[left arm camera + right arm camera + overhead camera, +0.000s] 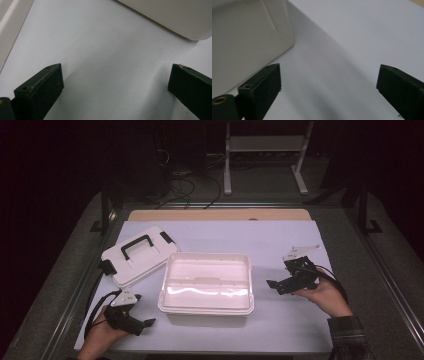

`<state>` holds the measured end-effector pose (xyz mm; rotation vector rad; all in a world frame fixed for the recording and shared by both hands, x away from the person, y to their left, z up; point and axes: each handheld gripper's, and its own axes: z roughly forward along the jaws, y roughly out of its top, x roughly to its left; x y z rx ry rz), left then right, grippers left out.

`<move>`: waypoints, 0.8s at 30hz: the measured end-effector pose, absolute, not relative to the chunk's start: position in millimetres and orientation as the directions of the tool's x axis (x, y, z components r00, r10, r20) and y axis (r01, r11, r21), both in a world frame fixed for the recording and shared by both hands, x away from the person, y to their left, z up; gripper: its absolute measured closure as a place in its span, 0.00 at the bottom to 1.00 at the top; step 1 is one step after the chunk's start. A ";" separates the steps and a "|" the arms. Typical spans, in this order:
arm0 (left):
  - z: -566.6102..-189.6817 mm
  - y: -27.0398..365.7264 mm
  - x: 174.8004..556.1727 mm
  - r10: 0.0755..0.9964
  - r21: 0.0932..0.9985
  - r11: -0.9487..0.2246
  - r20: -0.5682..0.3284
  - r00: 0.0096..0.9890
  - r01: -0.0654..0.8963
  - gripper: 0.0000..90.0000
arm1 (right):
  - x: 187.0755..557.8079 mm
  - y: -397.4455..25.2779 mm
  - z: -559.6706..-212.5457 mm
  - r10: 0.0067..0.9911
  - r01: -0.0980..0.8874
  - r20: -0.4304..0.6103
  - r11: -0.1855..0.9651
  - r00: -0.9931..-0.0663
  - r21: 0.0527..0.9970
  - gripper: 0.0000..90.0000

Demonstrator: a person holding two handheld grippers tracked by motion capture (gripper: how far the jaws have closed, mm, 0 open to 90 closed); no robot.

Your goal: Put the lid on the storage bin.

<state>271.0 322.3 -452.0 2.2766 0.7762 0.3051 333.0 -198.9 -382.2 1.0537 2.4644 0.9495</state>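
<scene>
Both grippers are held wide apart and empty: the left gripper (145, 323) near the front left corner of the open white box (206, 282), the right gripper (273, 285) just beside its right wall

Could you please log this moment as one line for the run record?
left gripper: open, empty | right gripper: open, empty | white box: open, between grippers | lid: off, beside box

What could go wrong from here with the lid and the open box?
1. The lid leans on the white box rim at its near corner; nudging the box could drag it.
2. Both grippers, left and right, are open, flanking the box; uneven contact might skew it.
3. The lid lies near the white mat left edge and could slide off.
</scene>
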 end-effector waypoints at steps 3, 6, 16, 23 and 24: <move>-451.5 322.0 271.5 0.614 0.688 -0.568 -0.011 0.789 0.452 0.00 | 332.3 -202.3 -393.2 0.751 0.553 -0.017 0.501 -0.661 0.665 0.03; -448.7 322.0 272.5 0.619 0.680 -0.565 -0.026 0.785 0.468 0.00 | 330.1 -207.0 -405.2 0.773 0.568 -0.022 0.485 -0.634 0.665 0.03; -426.8 326.4 282.6 0.636 0.665 -0.558 -0.040 0.770 0.496 0.04 | 322.2 -214.7 -440.7 0.825 0.632 -0.006 0.438 -0.565 0.639 0.03; -406.9 328.6 297.1 0.646 0.652 -0.565 -0.032 0.762 0.506 0.06 | 322.2 -210.2 -447.9 0.849 0.660 -0.045 0.442 -0.527 0.608 0.02; -403.9 328.9 299.5 0.648 0.650 -0.567 -0.028 0.762 0.506 0.06 | 322.3 -210.7 -448.2 0.852 0.664 -0.038 0.435 -0.523 0.608 0.02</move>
